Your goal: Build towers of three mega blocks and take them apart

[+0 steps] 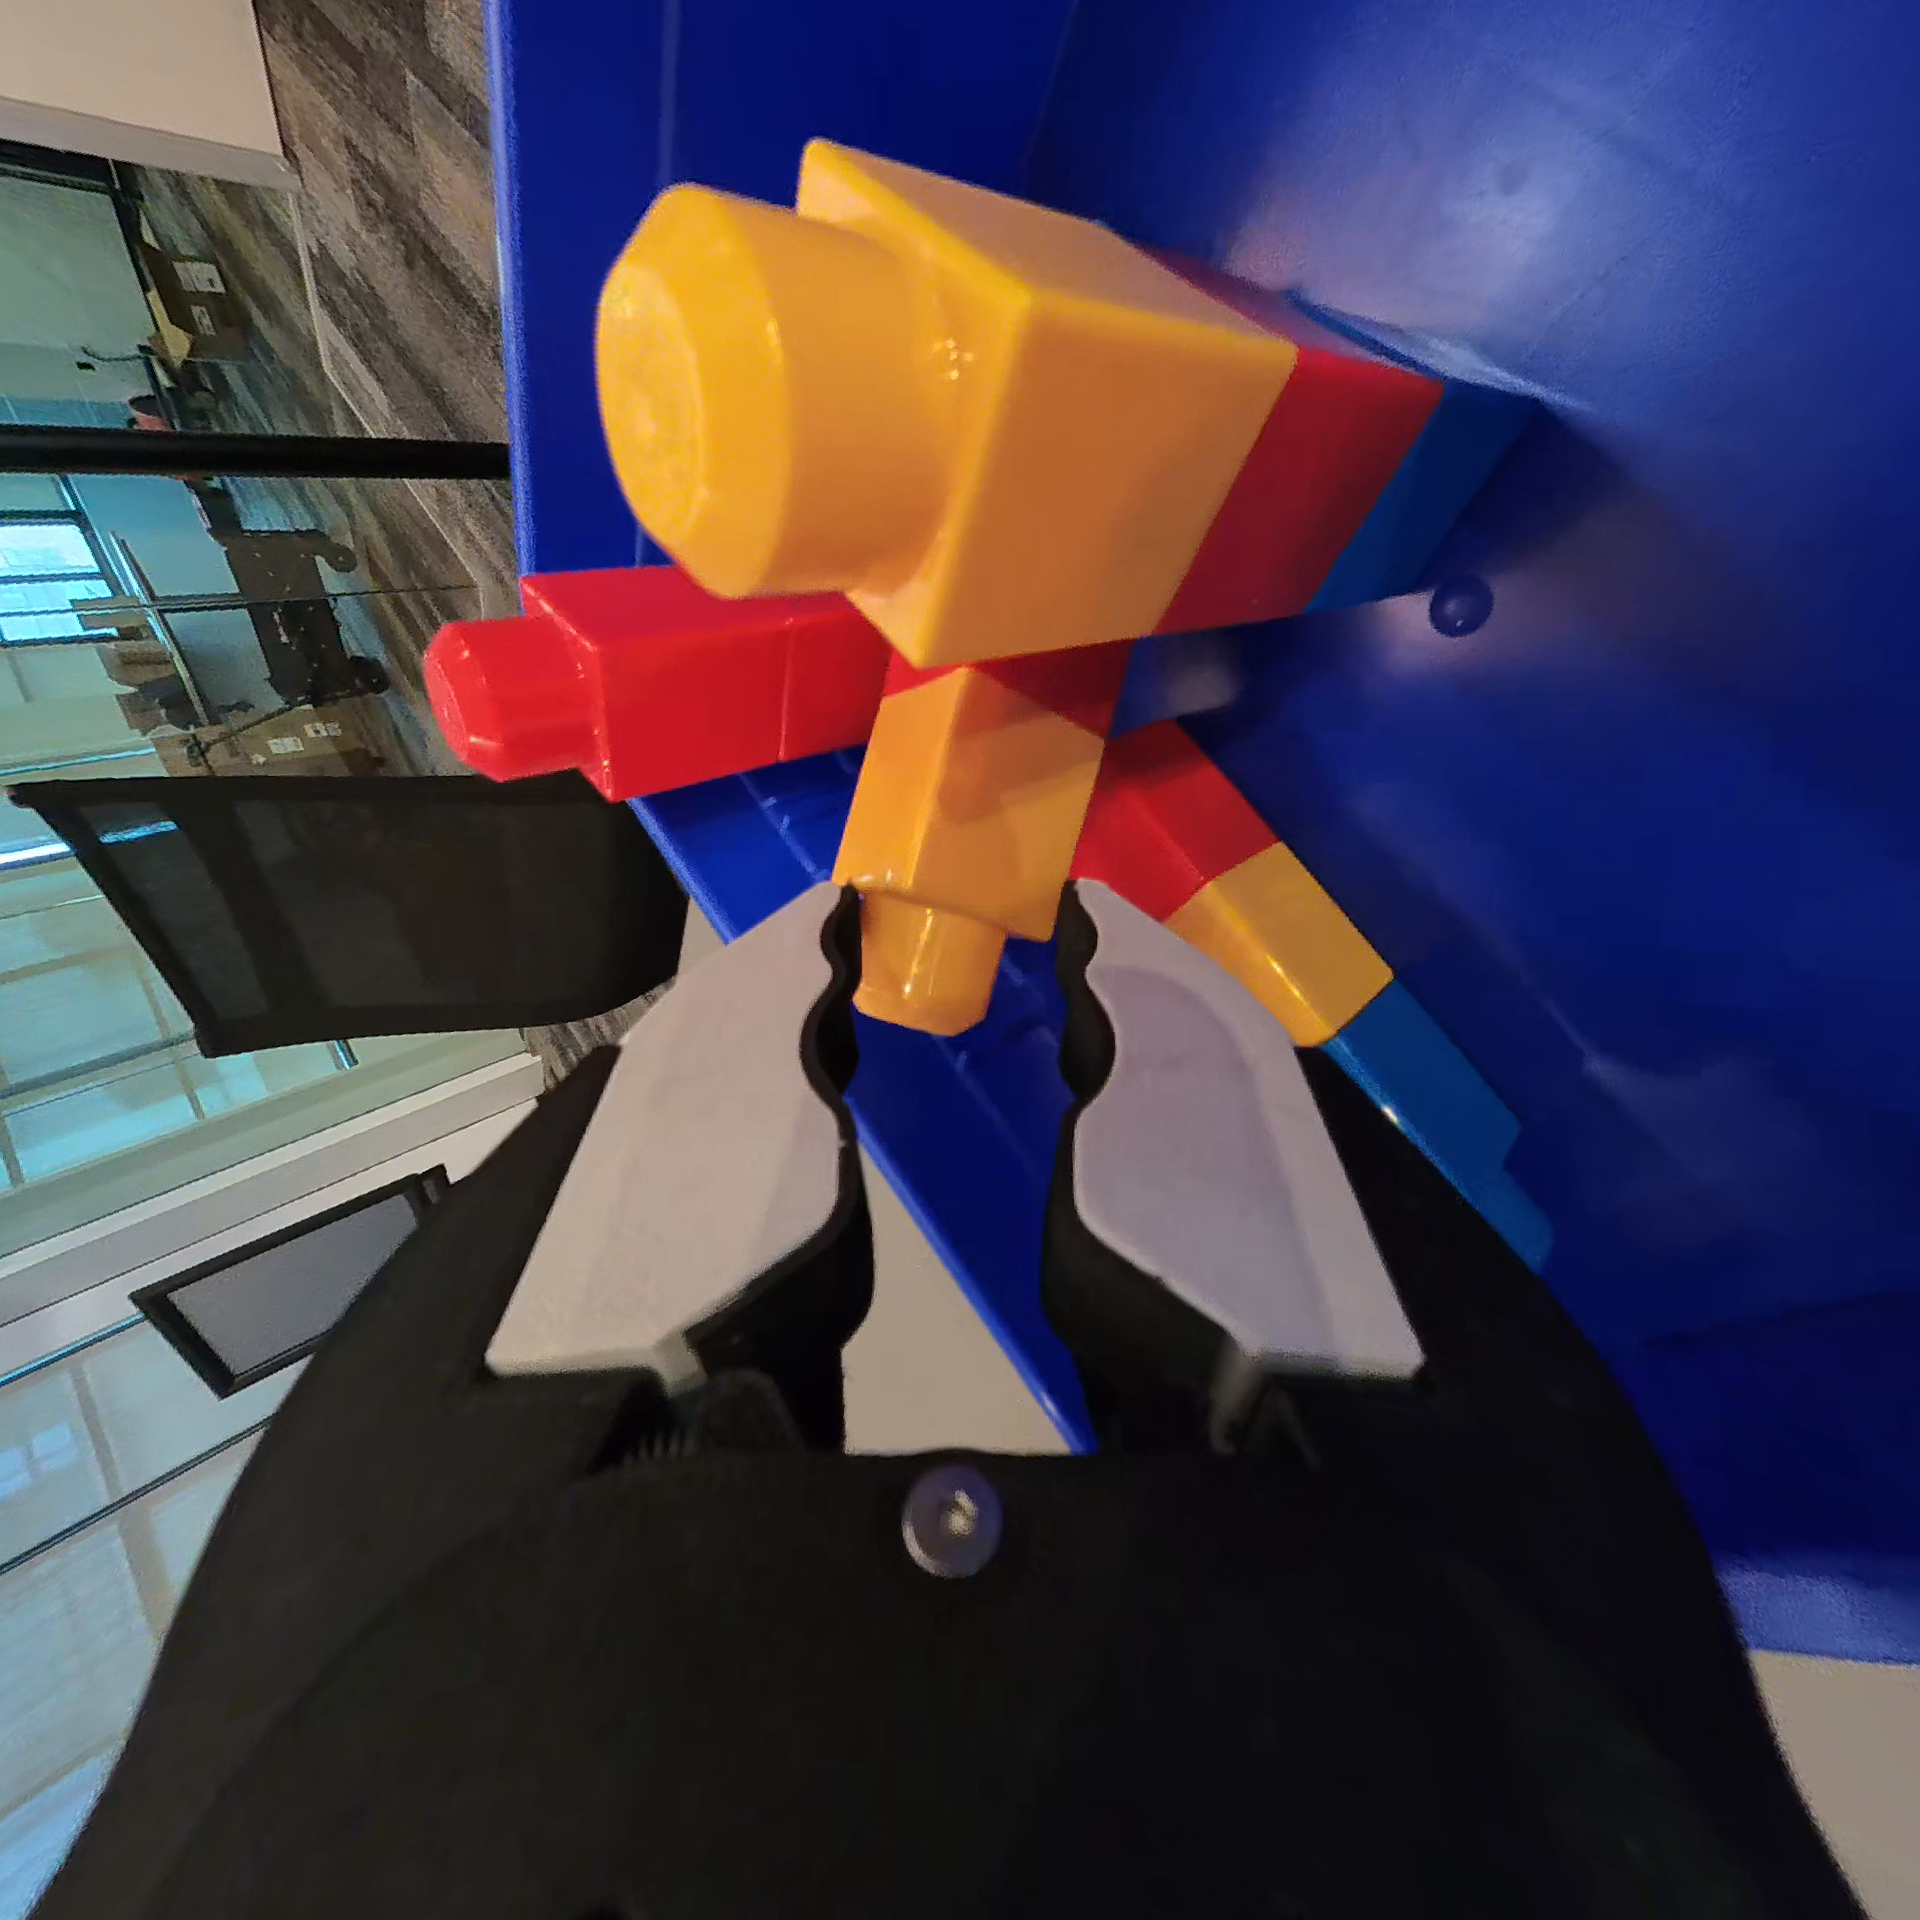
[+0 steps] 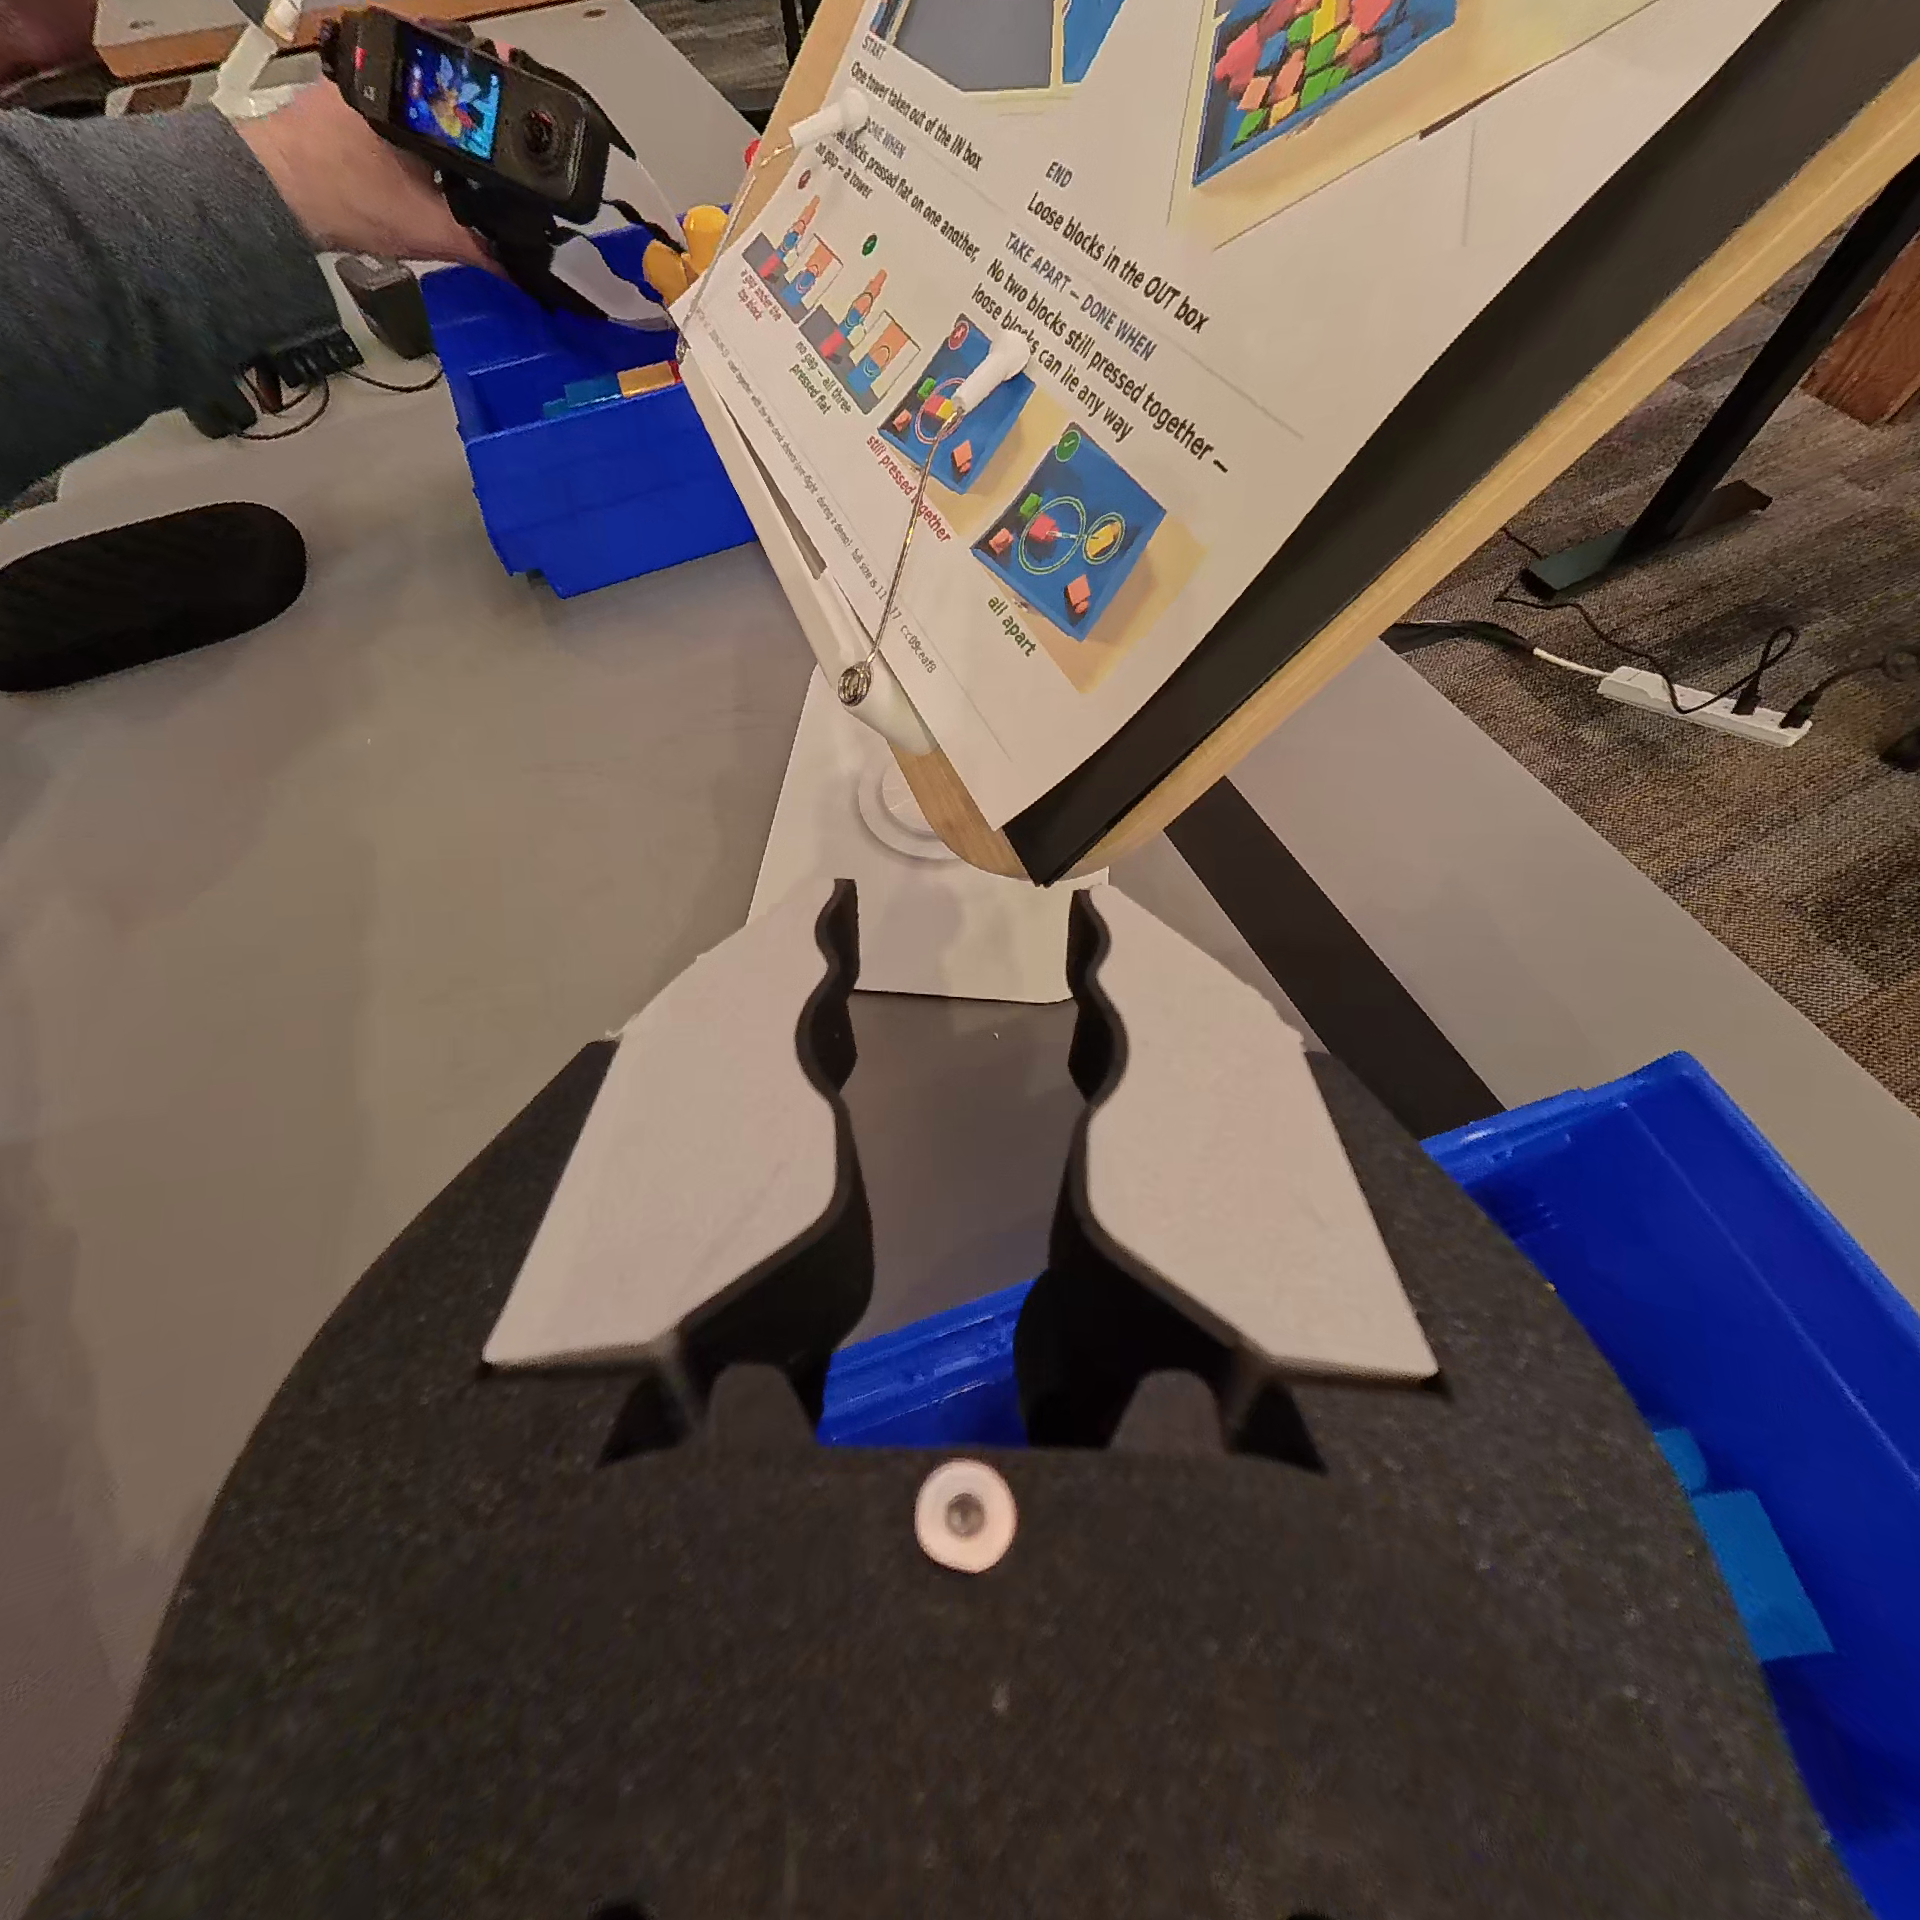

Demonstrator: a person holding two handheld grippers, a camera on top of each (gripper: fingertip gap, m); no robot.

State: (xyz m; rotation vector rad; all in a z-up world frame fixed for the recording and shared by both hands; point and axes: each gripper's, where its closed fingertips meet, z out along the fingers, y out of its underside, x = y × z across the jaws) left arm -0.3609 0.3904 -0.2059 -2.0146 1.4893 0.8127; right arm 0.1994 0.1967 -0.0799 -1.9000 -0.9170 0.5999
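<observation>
Left tool [image 1: 956, 914] pinching orange block [image 1: 966, 821] in blue bin [image 1: 1558, 312]; right tool [image 2: 961, 935] spread over grey table [image 2: 312, 935], carpeted office.

i'm looking over a grey table [image 2: 343, 935], smooth and evenly lit. past its right edge there's mottled grey-brown carpet [image 2: 1621, 582] with a white power strip [image 2: 1704, 707] and dark cables lying on it, and a black table leg [image 2: 1756, 332] slants down to the floor. my other view is tipped sideways: glass partitions [image 1: 73, 582], a black mesh chair back [image 1: 343, 904] and a dark monitor [image 1: 301, 1278].
</observation>
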